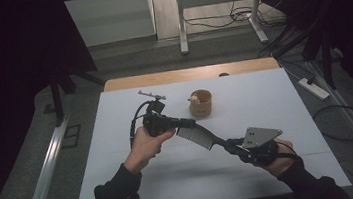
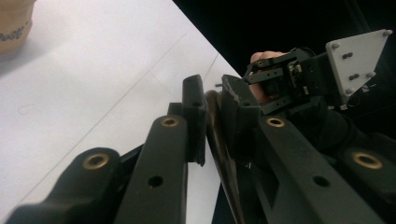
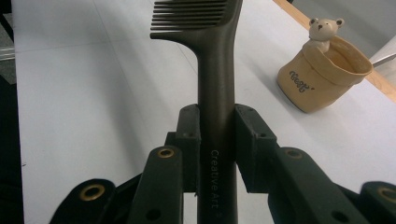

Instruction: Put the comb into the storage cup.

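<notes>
Dark plastic forms the comb (image 1: 200,137), which is suspended above the white desk (image 1: 265,99) between the two grippers, clear of the surface. The right gripper (image 1: 230,143) has its fingers (image 3: 190,135) clenched on the comb handle, one on each side, with the toothed end projecting forward in the right gripper view. The left gripper (image 1: 192,124) meets the opposite, toothed end; in the left gripper view its fingers (image 2: 194,112) stand close on either side of the comb edge (image 2: 219,140), apparently grasping it, though firm contact cannot be confirmed. The tan cup (image 1: 200,103) with a small bear figure on its rim stands on the desk beyond the comb, well apart from it. Probable hazards: if both grippers pull or twist in opposing directions, the comb may flex, or slip from the weaker grip. If the right fingers release before the left grip is secure, the comb is likely to drop to the desk. Teeth offer a narrow, uneven surface, so a grasp there may rotate under load.
</notes>
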Motion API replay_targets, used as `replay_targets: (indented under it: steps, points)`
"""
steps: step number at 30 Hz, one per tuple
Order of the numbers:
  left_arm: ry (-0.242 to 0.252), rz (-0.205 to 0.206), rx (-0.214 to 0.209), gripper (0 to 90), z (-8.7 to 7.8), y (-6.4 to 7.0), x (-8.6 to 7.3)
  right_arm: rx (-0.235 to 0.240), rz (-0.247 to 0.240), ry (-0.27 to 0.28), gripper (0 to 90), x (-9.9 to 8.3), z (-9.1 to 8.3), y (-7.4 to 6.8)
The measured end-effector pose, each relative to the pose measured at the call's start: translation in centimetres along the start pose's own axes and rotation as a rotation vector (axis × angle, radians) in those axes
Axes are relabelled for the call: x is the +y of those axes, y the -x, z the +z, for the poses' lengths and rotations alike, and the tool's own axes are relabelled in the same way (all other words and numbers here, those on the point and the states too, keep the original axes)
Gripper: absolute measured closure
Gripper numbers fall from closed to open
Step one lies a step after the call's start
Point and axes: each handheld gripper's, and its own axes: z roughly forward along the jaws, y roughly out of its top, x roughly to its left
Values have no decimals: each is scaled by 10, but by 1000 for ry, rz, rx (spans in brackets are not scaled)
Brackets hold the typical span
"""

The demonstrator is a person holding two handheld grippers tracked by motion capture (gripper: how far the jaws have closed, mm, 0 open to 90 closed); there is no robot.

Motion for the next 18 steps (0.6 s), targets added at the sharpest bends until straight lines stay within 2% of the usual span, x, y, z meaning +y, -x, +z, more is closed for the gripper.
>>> replay_targets:
  steps: [3,8,11,18]
  points:
    - [5,-21,-25,825,1,0,-1,-6,-11,-9,720,-1,2,-1]
    - [16,-21,-41,834,1,0,-1,-9,-10,-14,714,-1,4,0]
    - [13,-6,-36,836,0,2,-1,-4,-4,-12,705,-1,4,0]
    - [18,14,3,836,-3,2,-1,-2,14,-13,605,-1,4,1]
